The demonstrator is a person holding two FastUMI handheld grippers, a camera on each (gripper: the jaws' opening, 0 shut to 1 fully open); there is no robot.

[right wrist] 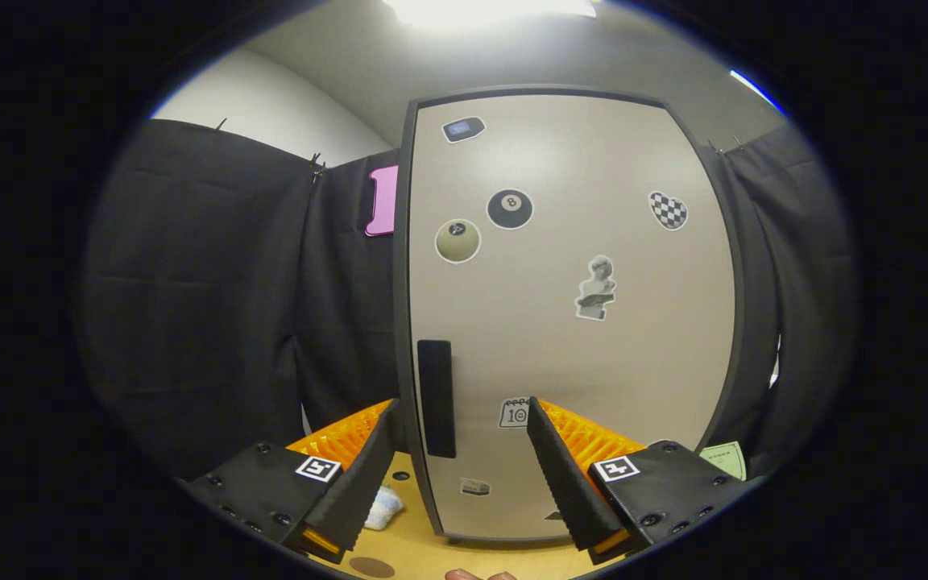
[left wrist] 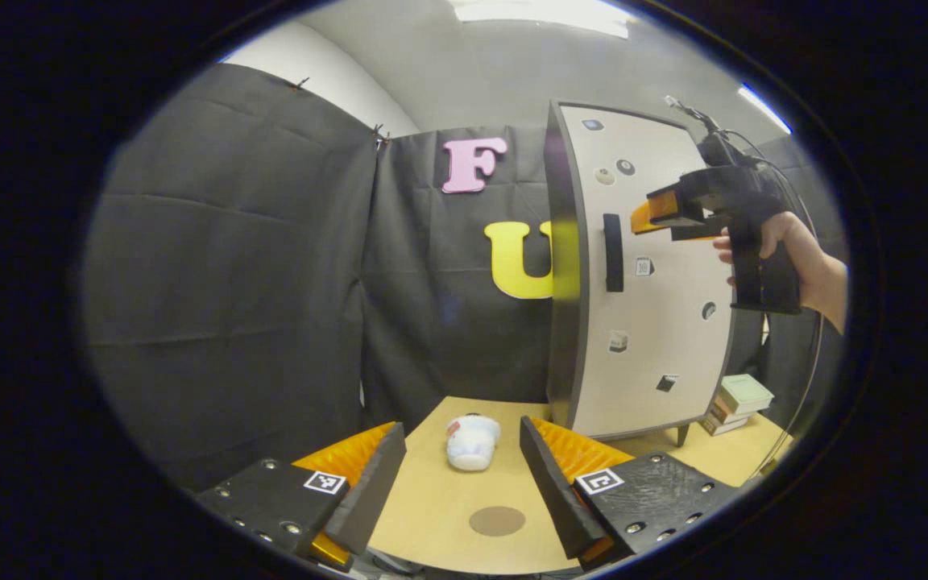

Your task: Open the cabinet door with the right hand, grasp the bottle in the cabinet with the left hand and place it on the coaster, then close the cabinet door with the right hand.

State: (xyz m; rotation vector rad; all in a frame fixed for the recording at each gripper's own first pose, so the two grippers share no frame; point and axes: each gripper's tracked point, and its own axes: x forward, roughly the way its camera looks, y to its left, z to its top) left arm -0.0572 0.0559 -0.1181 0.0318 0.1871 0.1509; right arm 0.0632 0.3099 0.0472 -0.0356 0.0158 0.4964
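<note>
The pale cabinet [left wrist: 657, 322] stands on the wooden table with its door [right wrist: 577, 322] closed, so its inside is hidden. A dark vertical handle [right wrist: 437, 397] runs along the door's left edge. My right gripper [right wrist: 464, 405] is open and faces the door at close range, with the handle between its fingers, nearer the left one. In the left gripper view a hand holds the right gripper [left wrist: 649, 221] just right of the handle [left wrist: 612, 252]. My left gripper [left wrist: 462, 427] hangs open and empty over the table. The round brown coaster [left wrist: 497, 520] lies just below it.
A small white fluffy object [left wrist: 472, 441] lies on the table [left wrist: 432, 499] between the left gripper's fingers, beyond the coaster. Stacked books [left wrist: 742, 399] sit to the right of the cabinet. Black cloth walls close off the back and left.
</note>
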